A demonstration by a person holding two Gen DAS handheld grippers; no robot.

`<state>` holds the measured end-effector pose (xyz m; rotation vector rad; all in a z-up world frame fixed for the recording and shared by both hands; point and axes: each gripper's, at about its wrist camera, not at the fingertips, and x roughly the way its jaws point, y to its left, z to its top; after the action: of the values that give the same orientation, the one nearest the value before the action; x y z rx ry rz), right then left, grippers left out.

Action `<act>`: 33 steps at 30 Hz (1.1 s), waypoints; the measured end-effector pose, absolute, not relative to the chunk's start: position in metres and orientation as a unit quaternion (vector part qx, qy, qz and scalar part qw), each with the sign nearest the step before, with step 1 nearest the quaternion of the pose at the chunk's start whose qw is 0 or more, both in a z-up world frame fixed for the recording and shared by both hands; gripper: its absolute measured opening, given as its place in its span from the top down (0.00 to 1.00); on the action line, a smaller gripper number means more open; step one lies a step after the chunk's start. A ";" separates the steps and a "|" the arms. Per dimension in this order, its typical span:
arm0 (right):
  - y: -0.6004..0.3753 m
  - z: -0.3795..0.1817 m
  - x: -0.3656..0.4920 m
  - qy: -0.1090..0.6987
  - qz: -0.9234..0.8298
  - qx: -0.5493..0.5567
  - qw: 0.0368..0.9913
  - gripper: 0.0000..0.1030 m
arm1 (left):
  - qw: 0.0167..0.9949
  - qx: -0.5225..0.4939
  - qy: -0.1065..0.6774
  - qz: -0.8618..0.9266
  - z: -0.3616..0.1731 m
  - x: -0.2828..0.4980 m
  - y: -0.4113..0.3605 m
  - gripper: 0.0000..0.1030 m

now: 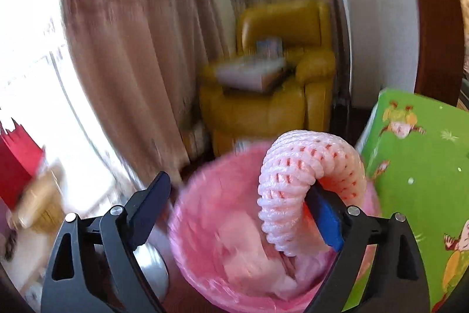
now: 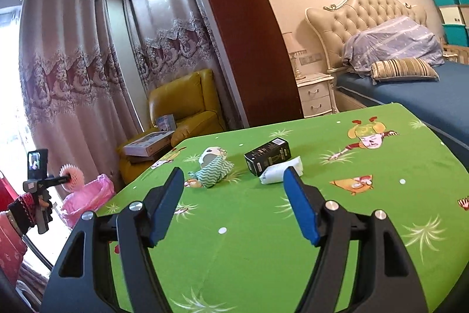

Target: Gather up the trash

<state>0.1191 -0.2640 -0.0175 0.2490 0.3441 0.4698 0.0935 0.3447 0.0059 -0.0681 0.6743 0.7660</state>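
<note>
Over the pink-lined trash bin [image 1: 199,195] my left gripper [image 1: 237,181] stands open. A pink-and-white foam fruit net [image 1: 296,175] hangs hooked over the tip of its right finger, and the other finger is well apart from it. In the right wrist view the same net [image 2: 71,173] sits at the left gripper's [image 2: 63,179] tip above the bin [image 2: 88,198]. My right gripper [image 2: 233,170] is open and empty over the green cartoon table [image 2: 263,239]. Beyond it lie a crumpled wrapper [image 2: 212,169], a black box [image 2: 268,156] and a white packet [image 2: 281,173].
The bin stands on the floor off the table's left corner. A yellow armchair [image 2: 181,107] with boxes on it stands behind, by long curtains [image 2: 73,63]. A brown wooden panel [image 2: 243,34], a nightstand [image 2: 316,96] and a bed [image 2: 410,90] lie past the table's far edge.
</note>
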 end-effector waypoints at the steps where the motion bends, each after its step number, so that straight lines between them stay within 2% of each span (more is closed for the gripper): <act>1: -0.265 -0.019 0.120 0.170 0.228 0.125 0.950 0.33 | 0.857 -0.084 0.360 0.360 -0.002 0.099 0.361 0.18; 3: -0.267 -0.021 0.121 0.169 0.220 0.129 0.952 0.33 | 0.847 -0.115 0.378 0.357 -0.009 0.099 0.374 0.18; 9: -0.260 -0.026 0.128 0.179 0.198 0.152 0.952 0.32 | 0.857 -0.040 0.374 0.351 -0.010 0.102 0.358 0.17; 13: -0.236 -0.024 0.125 0.184 0.211 0.118 0.953 0.32 | 0.873 -0.066 0.268 0.402 0.003 0.076 0.359 0.18; 15: -0.224 -0.020 0.123 0.180 0.220 0.100 0.954 0.32 | 0.878 -0.043 0.284 0.383 -0.002 0.080 0.356 0.18; 18: -0.212 -0.013 0.119 0.169 0.228 0.081 0.955 0.32 | 0.885 -0.016 0.260 0.387 -0.001 0.076 0.344 0.18; 20: -0.208 -0.010 0.119 0.164 0.228 0.074 0.957 0.32 | 0.902 -0.026 0.235 0.363 0.003 0.074 0.327 0.16; 22: -0.206 -0.011 0.125 0.173 0.226 0.073 0.956 0.30 | 0.917 -0.034 0.212 0.336 0.005 0.079 0.303 0.07; 27: -0.213 -0.023 0.156 0.218 0.183 0.056 0.957 0.30 | 0.953 -0.016 0.194 0.231 0.002 0.118 0.219 0.07; 33: -0.224 -0.047 0.209 0.271 0.128 0.038 0.953 0.30 | 0.963 -0.054 0.238 0.113 -0.019 0.188 0.140 0.07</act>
<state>0.2093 -0.2237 -0.0468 0.0765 0.5509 0.2600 0.1880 0.1405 -0.0188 -0.1090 0.4811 0.2291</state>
